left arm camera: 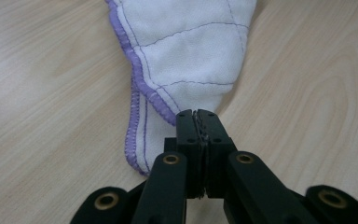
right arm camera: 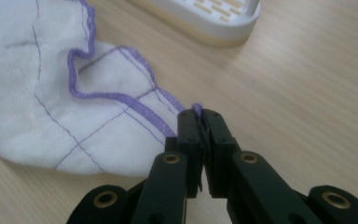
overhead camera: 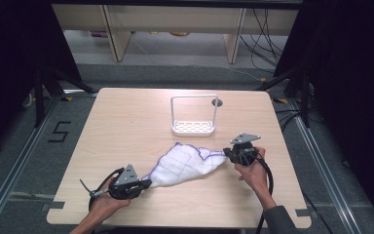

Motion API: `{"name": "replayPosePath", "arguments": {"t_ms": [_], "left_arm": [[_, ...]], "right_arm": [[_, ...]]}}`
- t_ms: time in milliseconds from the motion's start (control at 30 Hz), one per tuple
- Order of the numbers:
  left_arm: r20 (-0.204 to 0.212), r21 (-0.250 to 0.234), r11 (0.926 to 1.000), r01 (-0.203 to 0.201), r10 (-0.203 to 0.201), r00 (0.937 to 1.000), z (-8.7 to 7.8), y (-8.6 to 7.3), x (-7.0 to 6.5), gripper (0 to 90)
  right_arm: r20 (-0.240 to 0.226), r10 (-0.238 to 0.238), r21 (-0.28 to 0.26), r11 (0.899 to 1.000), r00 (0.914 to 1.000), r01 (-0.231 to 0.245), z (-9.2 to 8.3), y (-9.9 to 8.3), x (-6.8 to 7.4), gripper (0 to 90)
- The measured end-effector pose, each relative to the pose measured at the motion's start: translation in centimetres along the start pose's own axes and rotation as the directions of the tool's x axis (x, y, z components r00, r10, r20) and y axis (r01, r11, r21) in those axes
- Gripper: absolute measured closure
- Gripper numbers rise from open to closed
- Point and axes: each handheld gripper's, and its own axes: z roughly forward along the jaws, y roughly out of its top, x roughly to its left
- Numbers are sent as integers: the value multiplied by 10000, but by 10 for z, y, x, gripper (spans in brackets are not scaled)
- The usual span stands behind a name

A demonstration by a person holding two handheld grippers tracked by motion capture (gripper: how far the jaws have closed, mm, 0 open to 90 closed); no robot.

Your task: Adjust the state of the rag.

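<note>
The left gripper [left arm camera: 198, 114] is clenching a bunched corner of the white cloth [left arm camera: 186, 51], its two black jaws pressing together with the fabric pinched at their very tips. Ahead of those jaws the cloth is fanning out wider, its purple-stitched hem [left arm camera: 137, 77] running away along the jaws' left side and a second layer of the hem hanging just beneath it. In the right gripper view, the right gripper [right arm camera: 199, 114] is likewise gripping the cloth [right arm camera: 32, 93]: a small tuft of the purple edge is poking out between the closed tips, and the hem is trailing off to the jaws' left in loose waves. Beyond and to the right of these jaws, well apart from the cloth, a white slotted rack [right arm camera: 214, 16] is sitting on the wooden table [right arm camera: 307, 93]. From the high view, the cloth [overhead camera: 187, 163] is lying slack and crumpled on the table [overhead camera: 126, 122] between the two grippers, the left gripper [overhead camera: 146, 184] holding its near end and the right gripper [overhead camera: 227, 154] holding its far corner. The rack [overhead camera: 193, 126], with its tall hoop handle, is standing just past the cloth's far edge, nearer the right gripper than the left one.
</note>
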Motion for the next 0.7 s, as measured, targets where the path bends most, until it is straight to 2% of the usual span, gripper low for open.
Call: {"name": "replayPosePath", "arguments": {"t_ms": [33, 67, 133, 167, 233, 267, 300, 333, 367, 400, 433, 467, 500, 533, 567, 600, 633, 667, 700], "left_arm": [[-35, 107, 9999, 14, -14, 10000, -1, 0, 1, 875], [47, 116, 9997, -223, 222, 9997, -2, 0, 2, 874], [93, 49, 10000, -67, 66, 9999, -2, 0, 2, 870], [81, 55, 9999, -87, 87, 9999, -3, 0, 2, 868], [73, -109, 9999, 113, -112, 9999, -2, 0, 1, 867], [105, -108, 9999, 125, -124, 9999, -2, 1, 1, 866], [115, -107, 9995, 281, -280, 9995, -2, 1, 1, 865], [104, -96, 9996, 250, -249, 9996, -2, 1, 1, 864], [66, -9, 10000, 3, -3, 10000, -3, 1, 2, 864], [4, 131, 9999, -53, 53, 10000, -4, 1, 3, 864], [23, 126, 9999, -33, 33, 10000, -4, 1, 3, 864], [50, 17, 10000, 78, -78, 10000, -3, 0, 2, 863], [52, -27, 9999, 98, -98, 9999, -3, 0, 2, 863], [107, -124, 9993, 345, -343, 9994, -2, 0, 0, 862], [99, -115, 9997, 202, -201, 9997, -2, 0, 1, 861], [105, -104, 9995, 297, -296, 9995, -2, 0, 0, 862], [106, 77, 10000, -47, 46, 9999, -4, 1, 3, 861], [83, 55, 10000, 31, -32, 10000, -4, 0, 2, 860], [29, 89, 10000, 26, -26, 10000, -4, 0, 3, 860]], "right_arm": [[-6, -29, 148, 9999, 10000, 29, 2, -2, 0, 862], [46, -108, 231, 9997, 9999, 107, 5, -4, -1, 850], [207, 92, 405, 9991, 9997, -100, 9, -5, -2, 743], [404, 471, 340, 9982, 9981, -485, 6, -3, -1, 670], [451, 490, 2, 9988, 9978, -491, 1, 4, 0, 618], [355, 668, -193, 9976, 9971, -661, -4, 10, 3, 593], [257, 535, -504, 9974, 9982, -521, -7, 16, 4, 576], [40, 373, -732, 9966, 9993, -369, -10, 22, 6, 574], [-211, 320, -839, 9959, 9993, -337, -12, 28, 9, 567], [-574, 408, -858, 9953, 9975, -457, -11, 36, 14, 565], [-798, 443, -812, 9954, 9958, -508, -10, 42, 17, 565], [-894, 394, -1015, 9937, 9952, -484, -7, 46, 19, 566], [-1184, 475, -918, 9941, 9918, -585, -5, 51, 21, 567], [-1359, 544, -851, 9942, 9892, -664, 0, 56, 25, 571], [-1433, 319, -823, 9956, 9892, -441, 4, 60, 26, 574], [-1509, 390, -809, 9954, 9878, -516, 9, 65, 31, 576], [-1439, 244, -759, 9965, 9893, -356, 16, 69, 34, 579], [-1610, 312, -414, 9984, 9865, -384, 17, 73, 36, 582], [-1593, 239, -531, 9981, 9869, -327, 23, 76, 38, 589]]}}
